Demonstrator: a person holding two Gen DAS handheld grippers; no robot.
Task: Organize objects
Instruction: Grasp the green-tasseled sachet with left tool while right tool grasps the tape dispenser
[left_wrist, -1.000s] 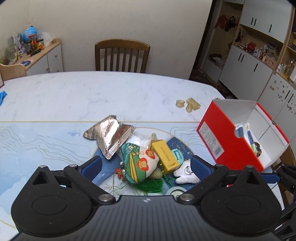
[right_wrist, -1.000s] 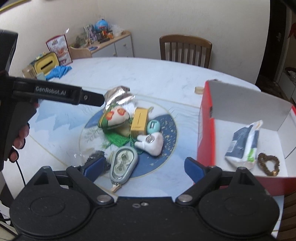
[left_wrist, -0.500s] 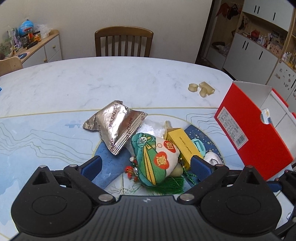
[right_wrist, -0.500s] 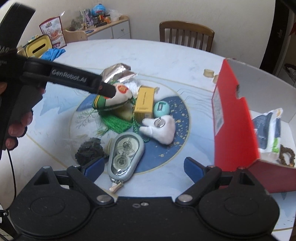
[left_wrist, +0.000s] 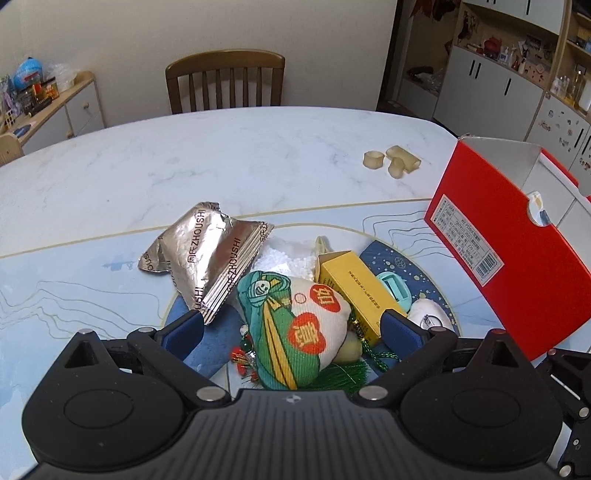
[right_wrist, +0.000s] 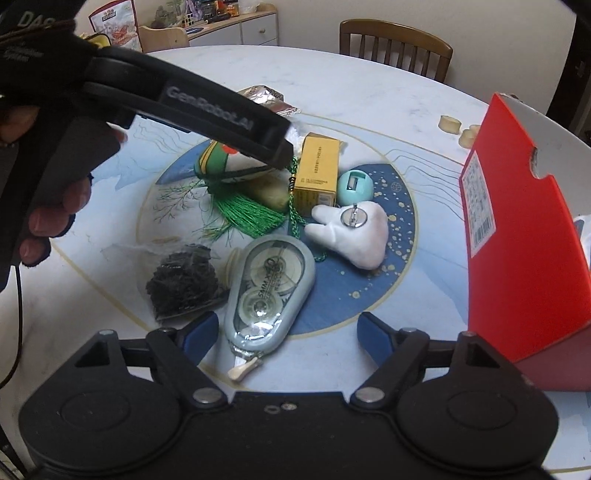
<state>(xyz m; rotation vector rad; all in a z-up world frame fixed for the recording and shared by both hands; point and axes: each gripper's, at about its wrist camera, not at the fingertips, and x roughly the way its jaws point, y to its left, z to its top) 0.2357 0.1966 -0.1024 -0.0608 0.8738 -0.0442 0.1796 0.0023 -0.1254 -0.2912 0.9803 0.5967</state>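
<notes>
Left hand-held gripper (left_wrist: 291, 326), jaws spread, straddles the embroidered sachet (left_wrist: 295, 325) at lower centre; its green tassel (right_wrist: 251, 212) could snag the yellow box (right_wrist: 317, 173) when lifted.

Left wrist view sits low over the bench (left_wrist: 258, 155), close behind the pouch (left_wrist: 295, 325), facing the chair (left_wrist: 225, 81) at top centre. Right wrist view looks down steeper from nearer the edge. Both share the pouch, yellow box (right_wrist: 319, 168) and red box (right_wrist: 517, 240).
</notes>
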